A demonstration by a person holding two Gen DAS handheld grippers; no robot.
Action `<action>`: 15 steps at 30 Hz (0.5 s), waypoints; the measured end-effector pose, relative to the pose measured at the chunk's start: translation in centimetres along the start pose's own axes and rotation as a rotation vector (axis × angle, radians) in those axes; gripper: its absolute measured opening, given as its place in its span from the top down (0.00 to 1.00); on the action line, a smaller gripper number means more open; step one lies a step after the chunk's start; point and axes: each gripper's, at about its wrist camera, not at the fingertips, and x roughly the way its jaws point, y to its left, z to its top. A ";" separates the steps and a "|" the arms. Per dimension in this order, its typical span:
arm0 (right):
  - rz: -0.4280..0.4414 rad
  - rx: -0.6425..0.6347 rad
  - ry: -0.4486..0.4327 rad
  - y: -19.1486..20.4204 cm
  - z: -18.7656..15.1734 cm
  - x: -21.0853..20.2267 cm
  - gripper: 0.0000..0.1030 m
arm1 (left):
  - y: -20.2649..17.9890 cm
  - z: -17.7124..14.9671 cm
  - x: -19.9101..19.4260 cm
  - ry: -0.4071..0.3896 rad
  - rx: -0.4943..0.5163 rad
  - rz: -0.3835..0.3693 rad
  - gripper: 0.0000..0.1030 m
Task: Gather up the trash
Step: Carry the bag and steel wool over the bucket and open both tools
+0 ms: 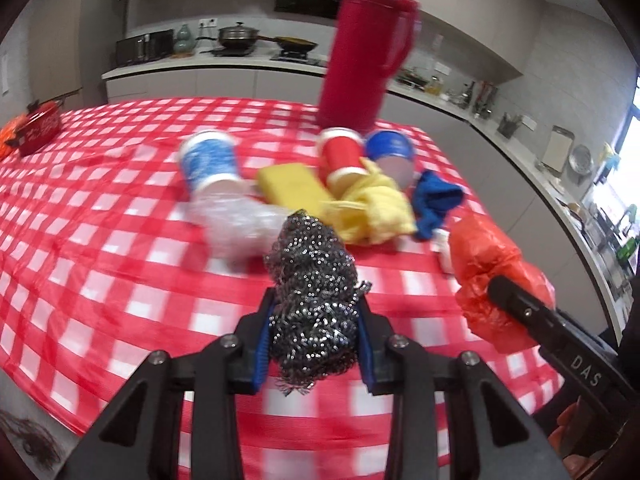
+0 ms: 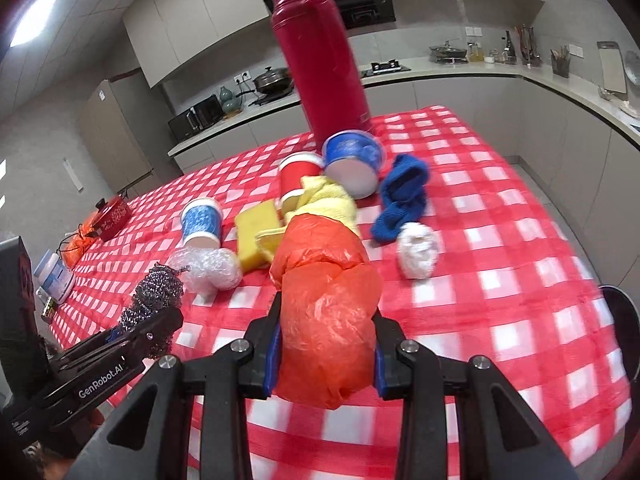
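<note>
Bright even indoor light, fisheye-bent dark corners, motion blur, window glare at right edge

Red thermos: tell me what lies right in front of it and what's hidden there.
Before the red thermos lie a red cup and a blue cup, both tipped over. A yellow cloth covers the red cup's lower end; the thermos base is hidden.

Four paper cups (image 2: pixel 202 222), perhaps; two cloths (image 2: pixel 402 196).

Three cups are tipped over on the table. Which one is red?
The red cup in the middle, lying beside the yellow cloth. The cup left of it and the bigger one before the thermos are both blue and white.
</note>
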 end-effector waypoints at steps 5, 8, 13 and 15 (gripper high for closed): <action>-0.028 0.035 -0.024 -3.8 0.2 -2.5 0.64 | -5.1 -0.3 0.3 0.011 0.049 -0.043 0.65; -0.055 0.063 -0.038 -6.6 0.3 -4.4 0.64 | -8.4 -0.6 0.5 0.019 0.080 -0.074 0.65; -0.110 0.106 -0.063 -11.8 0.6 -7.5 0.64 | -14.3 -0.7 1.2 0.032 0.133 -0.136 0.65; -0.135 0.125 -0.073 -13.9 0.6 -8.7 0.64 | -16.8 -0.9 1.5 0.038 0.159 -0.162 0.65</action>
